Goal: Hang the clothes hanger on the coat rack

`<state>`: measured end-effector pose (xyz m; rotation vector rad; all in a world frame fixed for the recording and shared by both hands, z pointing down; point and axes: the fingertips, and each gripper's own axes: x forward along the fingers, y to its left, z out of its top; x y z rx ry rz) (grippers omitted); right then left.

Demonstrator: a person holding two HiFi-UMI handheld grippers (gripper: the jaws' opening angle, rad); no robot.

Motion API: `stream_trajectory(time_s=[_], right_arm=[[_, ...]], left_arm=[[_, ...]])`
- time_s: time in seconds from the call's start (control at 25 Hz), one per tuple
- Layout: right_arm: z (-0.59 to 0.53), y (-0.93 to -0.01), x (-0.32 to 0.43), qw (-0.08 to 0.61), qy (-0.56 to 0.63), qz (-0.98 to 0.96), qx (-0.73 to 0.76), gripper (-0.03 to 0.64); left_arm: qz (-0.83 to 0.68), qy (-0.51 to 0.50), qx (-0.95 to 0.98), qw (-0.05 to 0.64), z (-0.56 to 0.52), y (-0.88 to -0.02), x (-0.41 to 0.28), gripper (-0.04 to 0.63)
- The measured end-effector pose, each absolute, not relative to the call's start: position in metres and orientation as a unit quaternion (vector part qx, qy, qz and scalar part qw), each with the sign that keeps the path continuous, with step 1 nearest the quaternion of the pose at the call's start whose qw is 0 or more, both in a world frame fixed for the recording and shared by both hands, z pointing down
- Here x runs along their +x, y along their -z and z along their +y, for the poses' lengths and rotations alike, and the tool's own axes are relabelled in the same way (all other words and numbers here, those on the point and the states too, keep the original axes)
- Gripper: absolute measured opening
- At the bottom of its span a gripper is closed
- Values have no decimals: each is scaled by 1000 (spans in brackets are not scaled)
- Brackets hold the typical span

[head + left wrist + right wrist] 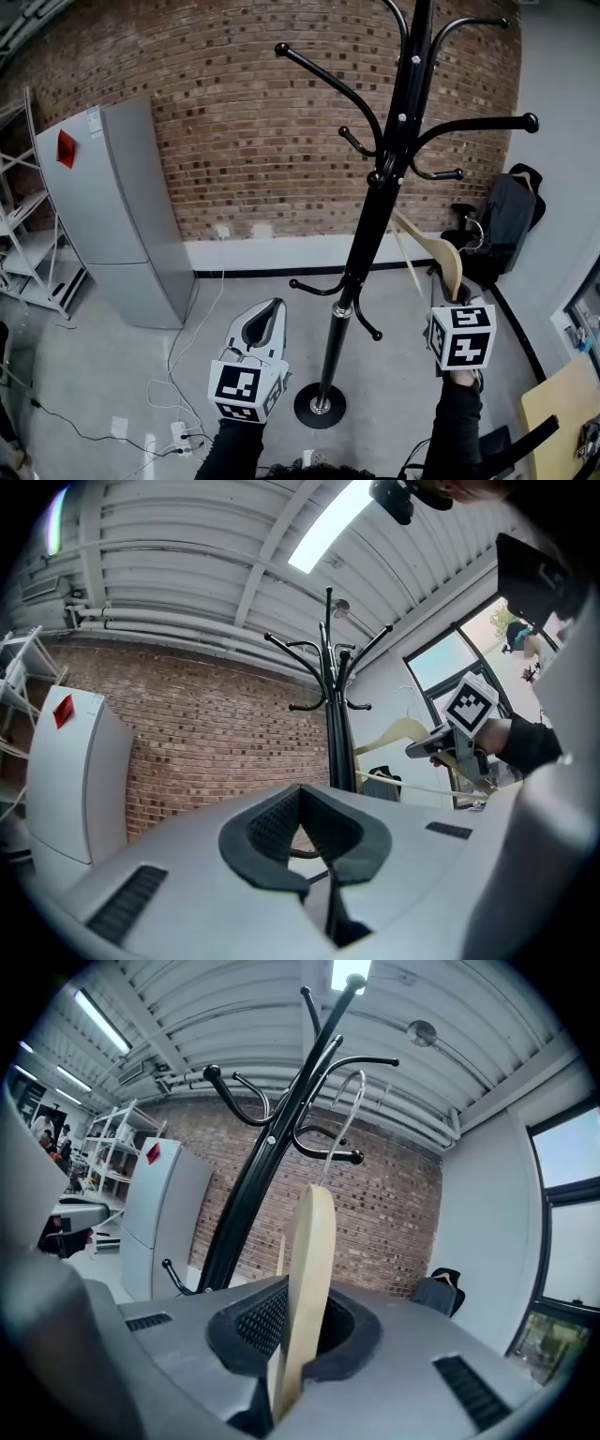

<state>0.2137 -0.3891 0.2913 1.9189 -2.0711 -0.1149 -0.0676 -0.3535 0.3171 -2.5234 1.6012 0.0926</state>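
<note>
The black coat rack stands in the middle of the floor, its curved hooks spreading near the top. To its right my right gripper is shut on a pale wooden clothes hanger, low beside the pole. In the right gripper view the hanger stands edge-on between the pads, and its metal hook rises in front of the coat rack. Left of the pole my left gripper is shut and holds nothing. The left gripper view shows the jaws closed, with the coat rack and the hanger beyond.
A grey fridge stands against the brick wall at the left, with white shelving beside it. Cables and a power strip lie on the floor. A chair with a dark jacket stands at the right, a wooden board below it.
</note>
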Motion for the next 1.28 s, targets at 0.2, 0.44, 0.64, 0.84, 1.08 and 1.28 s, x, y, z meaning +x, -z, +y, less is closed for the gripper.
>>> stream_trajectory(time_s=[0.2, 0.44, 0.64, 0.84, 1.08, 1.28], right_arm=[[-420, -268, 217, 155, 53, -724, 669, 25], [-456, -240, 216, 156, 71, -730, 662, 25], [-476, -227, 212, 164, 79, -732, 656, 25], [-494, -240, 204, 187, 76, -733, 649, 25], [-506, -267, 195, 209, 55, -740, 637, 25], [-511, -278, 194, 217, 48, -739, 636, 25]], left_arm=[[539, -22, -839, 72, -364, -321, -67, 9], [548, -11, -833, 70, -375, -327, -71, 9], [550, -5, -833, 66, -380, -331, -70, 9], [555, -3, -829, 65, -382, -333, -75, 9], [561, -3, -826, 61, -381, -336, -82, 9], [563, -2, -825, 58, -380, -338, -83, 9]])
